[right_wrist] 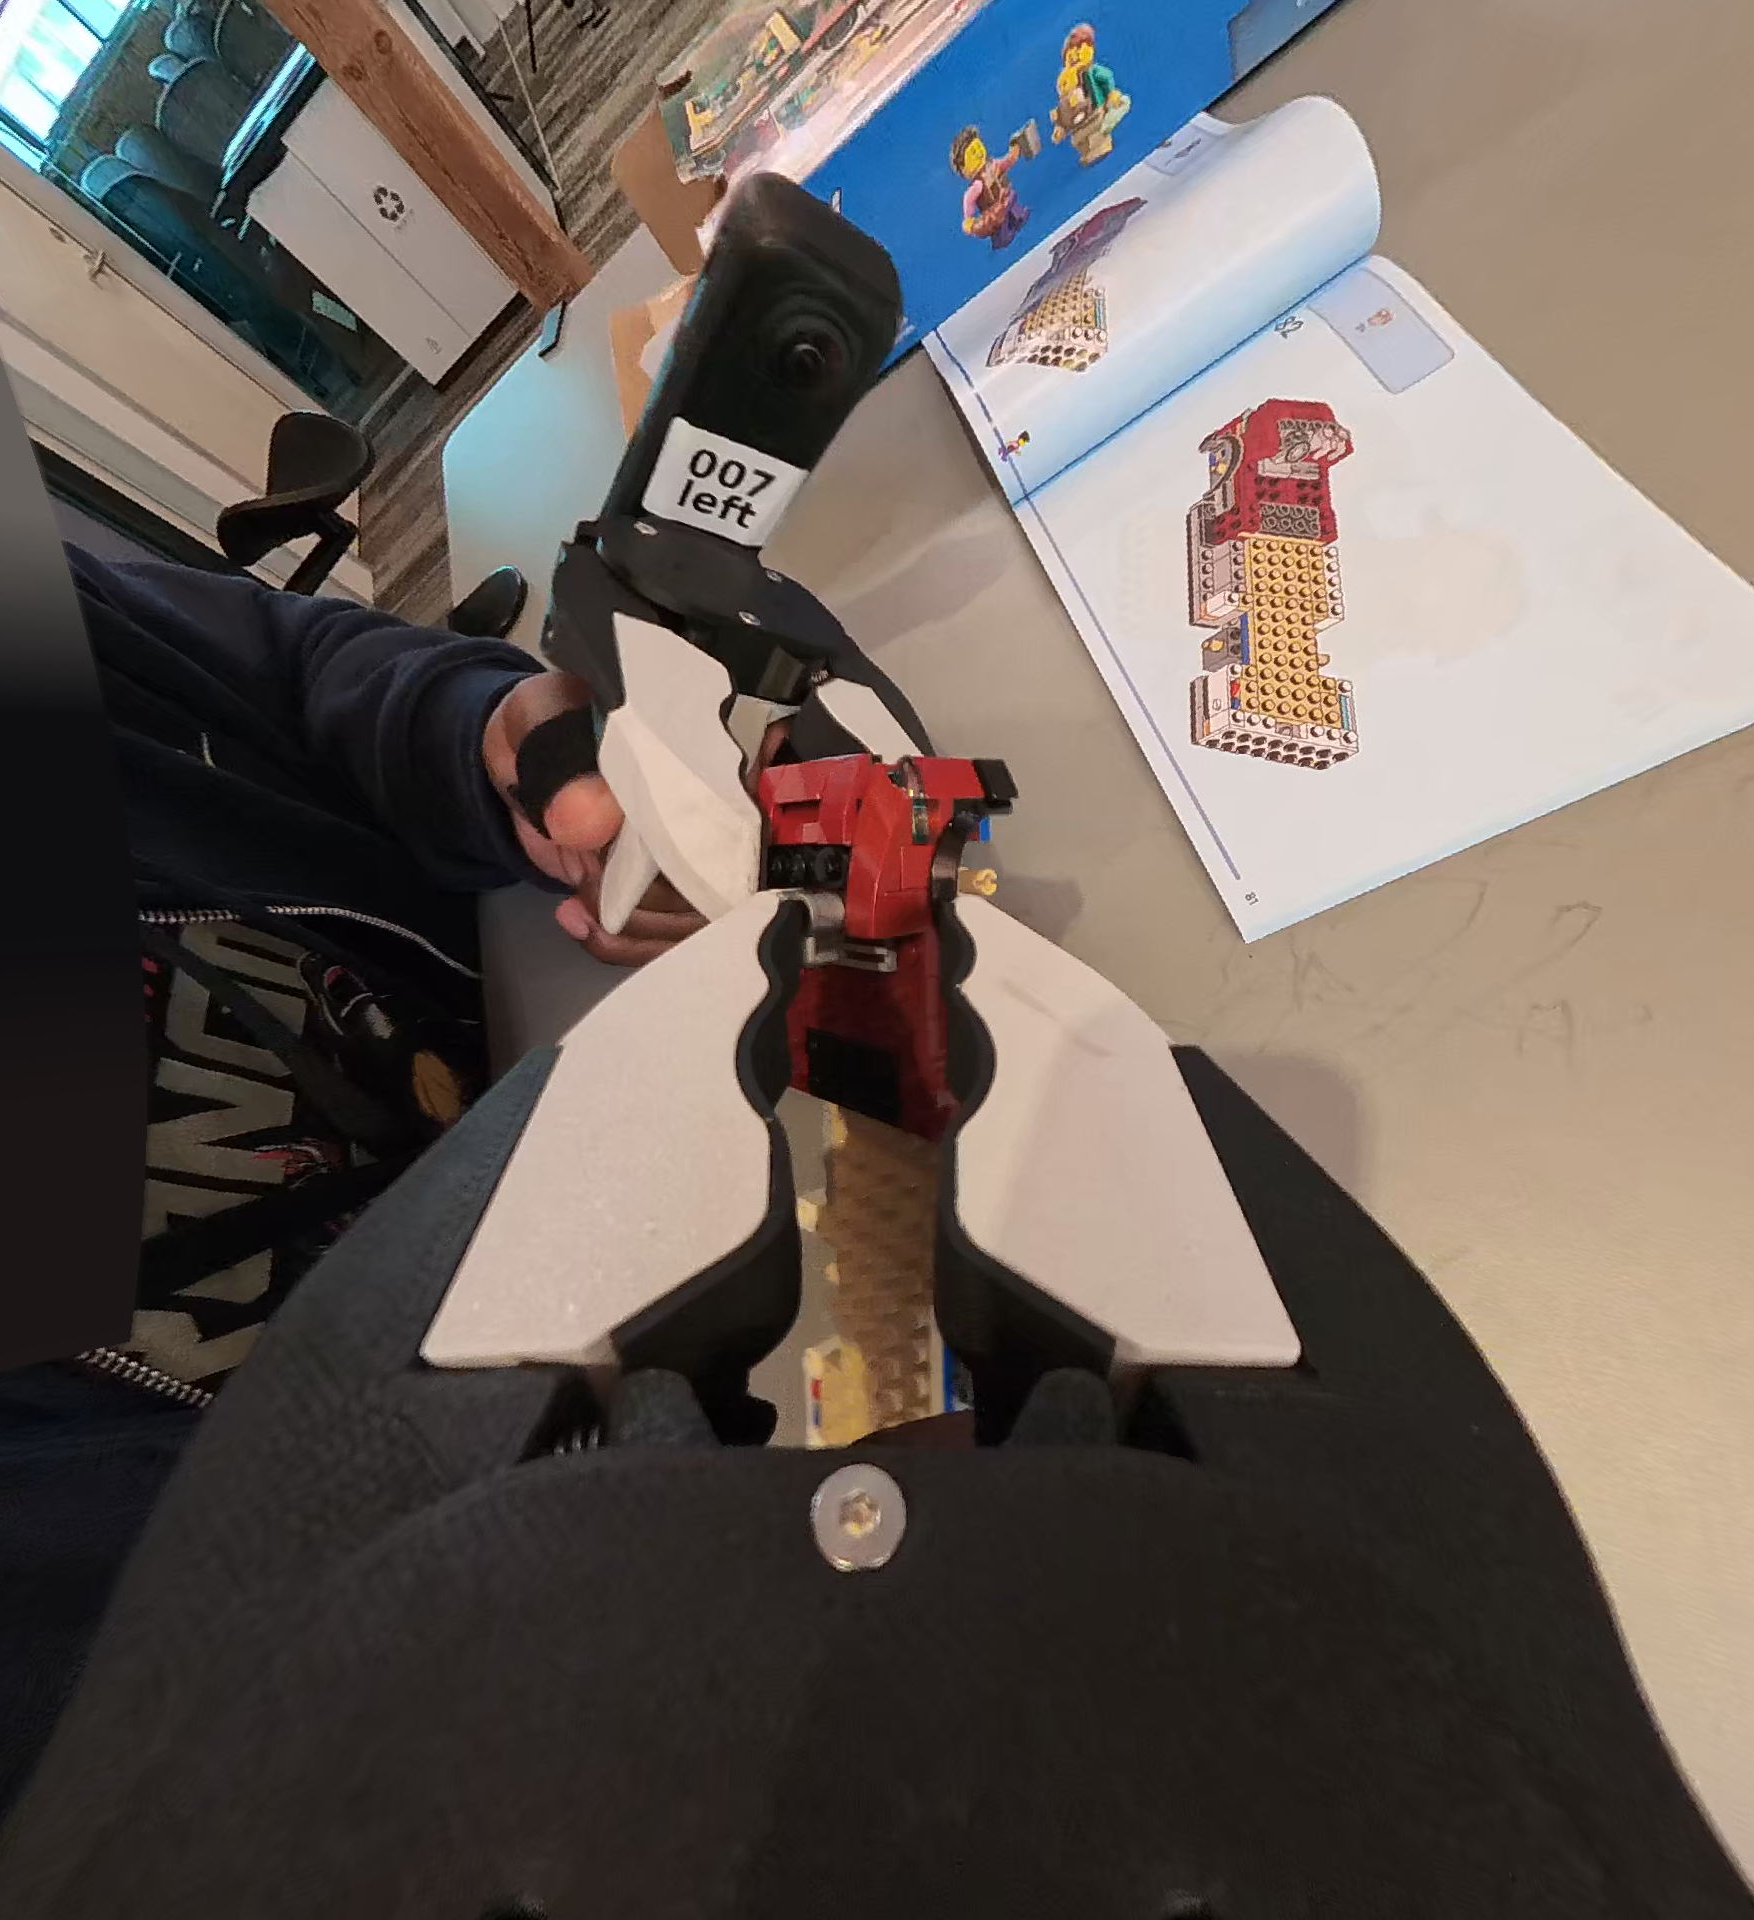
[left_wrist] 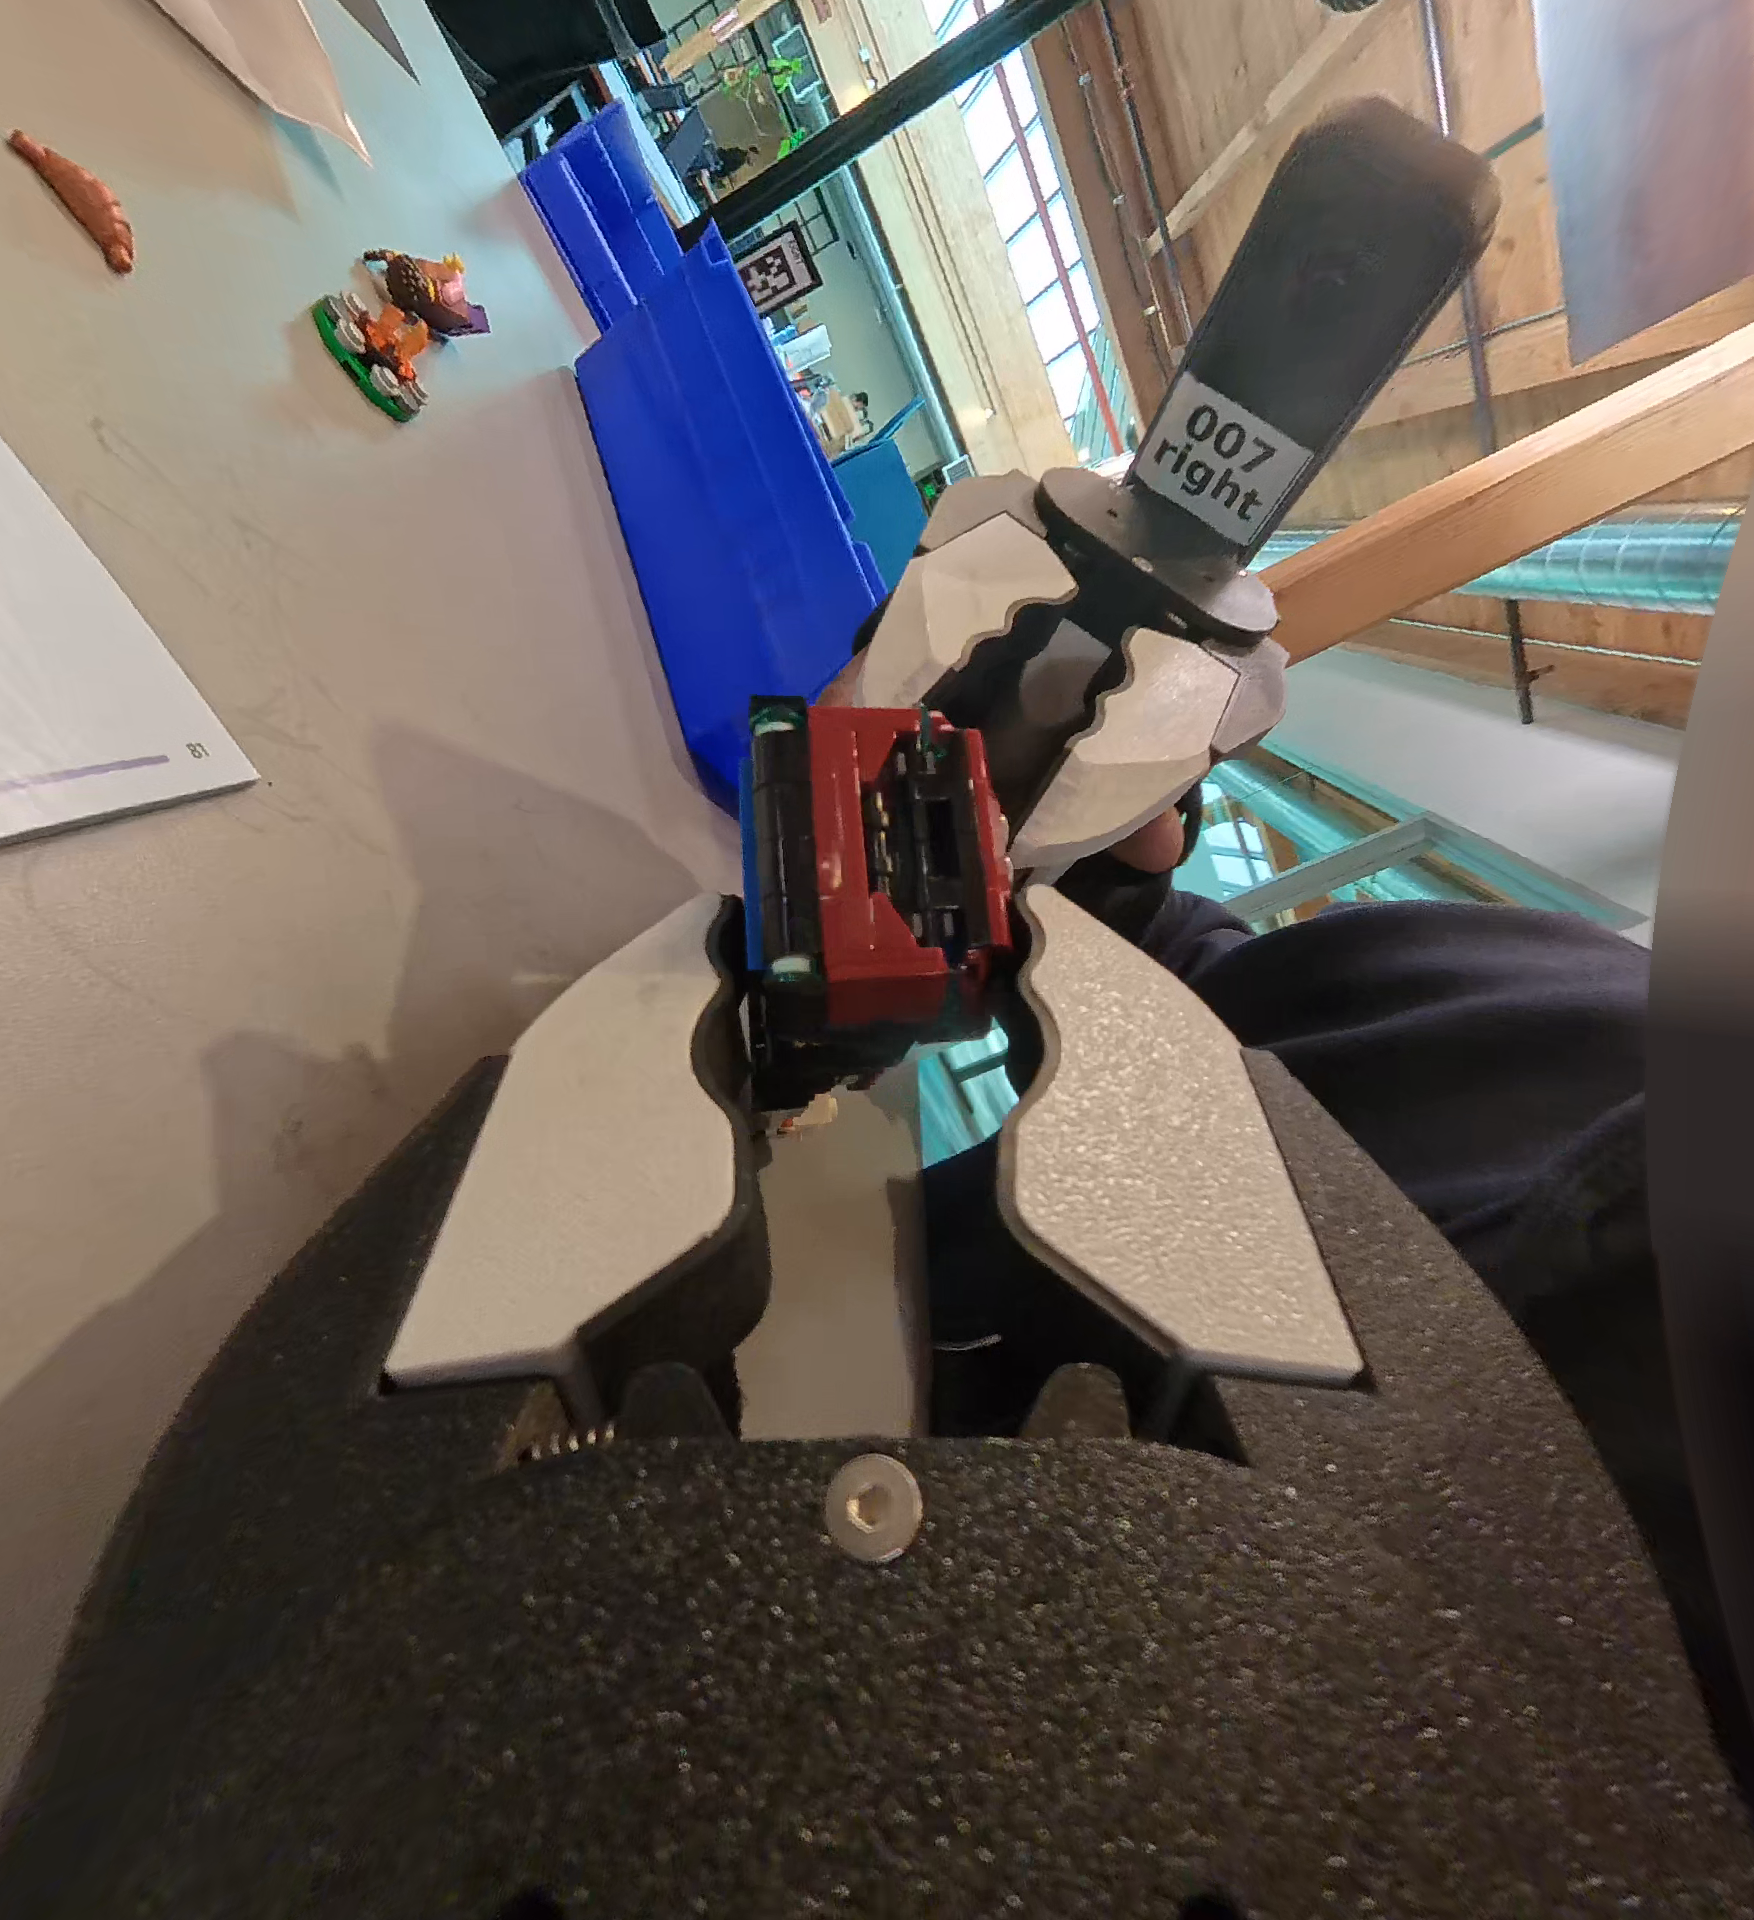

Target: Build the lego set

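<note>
Red brick-built model (left_wrist: 878, 883) held aloft above the bench (left_wrist: 333, 623), at twelve o'clock of the left claw (left_wrist: 868, 940), clenched on its blue and red flanks. Right claw (right_wrist: 868, 935) likewise clamped on the same model. Probably light, stiff, yet prone to popping apart; best gripped across solid side walls

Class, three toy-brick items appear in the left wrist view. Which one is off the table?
The red brick model, gripped by the left gripper; the brown piece and green-based figure build lie on the table.
</note>
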### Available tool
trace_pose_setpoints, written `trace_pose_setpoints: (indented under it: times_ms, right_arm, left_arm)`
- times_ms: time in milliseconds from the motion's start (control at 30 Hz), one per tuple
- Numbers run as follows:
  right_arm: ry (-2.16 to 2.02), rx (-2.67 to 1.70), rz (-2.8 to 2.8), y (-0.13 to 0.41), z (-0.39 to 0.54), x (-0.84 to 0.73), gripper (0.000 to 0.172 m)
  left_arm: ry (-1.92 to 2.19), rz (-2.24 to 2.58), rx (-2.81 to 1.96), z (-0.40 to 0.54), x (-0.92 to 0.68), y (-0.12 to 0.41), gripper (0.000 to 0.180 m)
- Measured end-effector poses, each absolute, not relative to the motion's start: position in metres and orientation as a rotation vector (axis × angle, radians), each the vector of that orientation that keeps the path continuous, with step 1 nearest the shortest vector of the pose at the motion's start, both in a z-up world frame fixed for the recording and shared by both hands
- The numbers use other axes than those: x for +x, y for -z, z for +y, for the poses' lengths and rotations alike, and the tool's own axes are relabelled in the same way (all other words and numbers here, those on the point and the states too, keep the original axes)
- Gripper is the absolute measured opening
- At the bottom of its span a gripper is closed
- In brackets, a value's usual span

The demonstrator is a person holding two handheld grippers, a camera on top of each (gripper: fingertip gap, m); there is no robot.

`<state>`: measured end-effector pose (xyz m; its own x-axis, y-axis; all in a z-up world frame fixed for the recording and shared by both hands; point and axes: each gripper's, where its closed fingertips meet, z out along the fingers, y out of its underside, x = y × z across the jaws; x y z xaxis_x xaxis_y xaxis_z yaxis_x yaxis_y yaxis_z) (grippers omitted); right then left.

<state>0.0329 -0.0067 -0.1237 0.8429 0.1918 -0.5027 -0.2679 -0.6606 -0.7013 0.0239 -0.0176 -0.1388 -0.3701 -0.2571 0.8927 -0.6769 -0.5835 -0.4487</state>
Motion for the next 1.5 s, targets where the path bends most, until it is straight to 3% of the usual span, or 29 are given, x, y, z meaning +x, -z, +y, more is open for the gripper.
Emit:
trace_pose_setpoints:
  times_ms: [1500]
  right_arm:
    - [-0.605, -2.311, 0.054, 0.1155, -0.0045, 0.0336, 0.025]
  left_arm:
    - [-2.06, -1.511, 1.688, -0.0152, 0.0224, 0.1351, 0.048]
